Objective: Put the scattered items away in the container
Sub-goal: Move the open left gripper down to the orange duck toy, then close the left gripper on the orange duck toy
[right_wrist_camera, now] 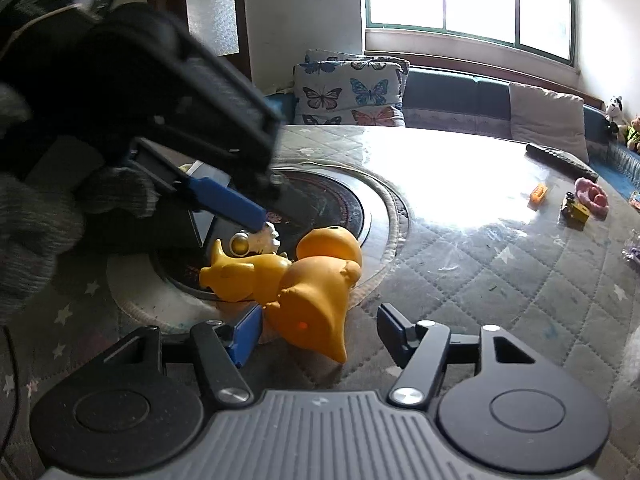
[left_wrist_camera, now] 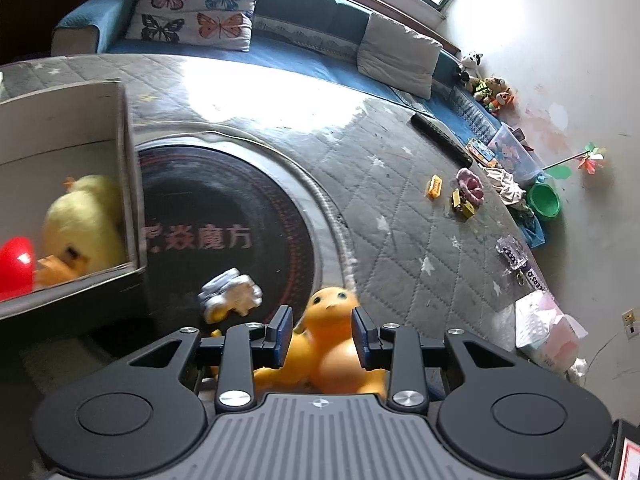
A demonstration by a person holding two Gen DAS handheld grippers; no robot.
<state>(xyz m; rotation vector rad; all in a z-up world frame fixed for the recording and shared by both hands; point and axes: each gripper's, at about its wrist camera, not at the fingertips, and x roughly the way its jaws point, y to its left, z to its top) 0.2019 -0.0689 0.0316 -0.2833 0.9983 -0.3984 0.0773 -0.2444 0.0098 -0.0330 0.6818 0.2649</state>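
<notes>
Fingers of the left gripper (left_wrist_camera: 322, 334) stood apart astride the orange rubber animal toy (left_wrist_camera: 328, 344) at lower centre, unclamped, its long axis running away toward the grey open box (left_wrist_camera: 128, 184) at left, while the spread, empty right gripper (right_wrist_camera: 318, 334) lay just behind it.

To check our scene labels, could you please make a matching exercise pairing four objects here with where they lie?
Things:
1 yellow plush duck
2 white toy
3 black remote
4 green bowl

Places:
A on the dark round disc
B past the table edge, by the white wall
C inside the box
D at the table's far edge, near the sofa

Pairs: 1-C; 2-A; 3-D; 4-B
</notes>
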